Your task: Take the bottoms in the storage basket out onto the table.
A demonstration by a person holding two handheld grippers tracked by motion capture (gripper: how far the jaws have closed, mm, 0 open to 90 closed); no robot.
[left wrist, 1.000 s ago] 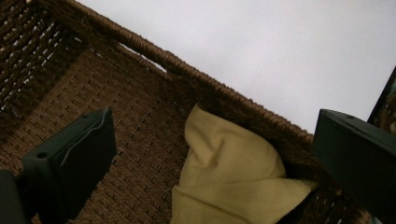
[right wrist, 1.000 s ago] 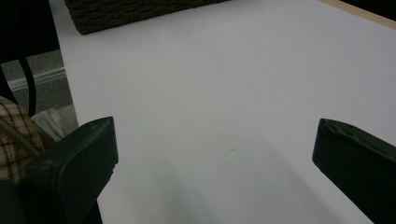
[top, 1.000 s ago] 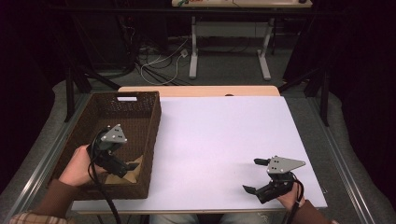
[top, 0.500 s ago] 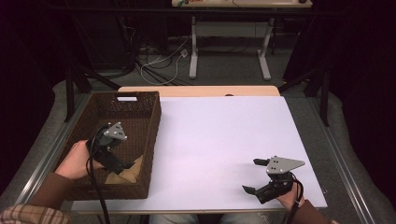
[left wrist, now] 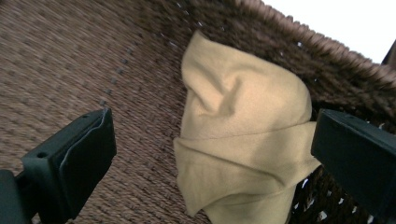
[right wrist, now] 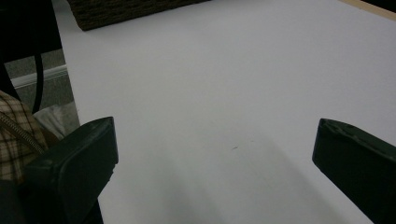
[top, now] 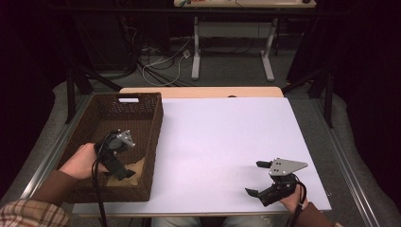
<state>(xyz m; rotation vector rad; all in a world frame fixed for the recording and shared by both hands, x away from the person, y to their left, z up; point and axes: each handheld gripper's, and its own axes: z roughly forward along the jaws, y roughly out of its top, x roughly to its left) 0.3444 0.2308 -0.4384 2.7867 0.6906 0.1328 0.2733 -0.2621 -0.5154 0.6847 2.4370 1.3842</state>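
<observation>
White table point(top: 227, 142), wicker basket point(top: 152, 123) at its left edge. My left gripper point(top: 120, 171) has dipped deeper into the basket's near corner, jaws wide apart over the tan cloth point(left wrist: 243, 135), probably about to pinch. The left gripper view shows its folds; the high view barely does. Right gripper point(top: 261, 179) idles open near the front edge.

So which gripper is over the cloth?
The left gripper, down in the basket with open jaws around the tan cloth; the right gripper sits over bare table.
</observation>
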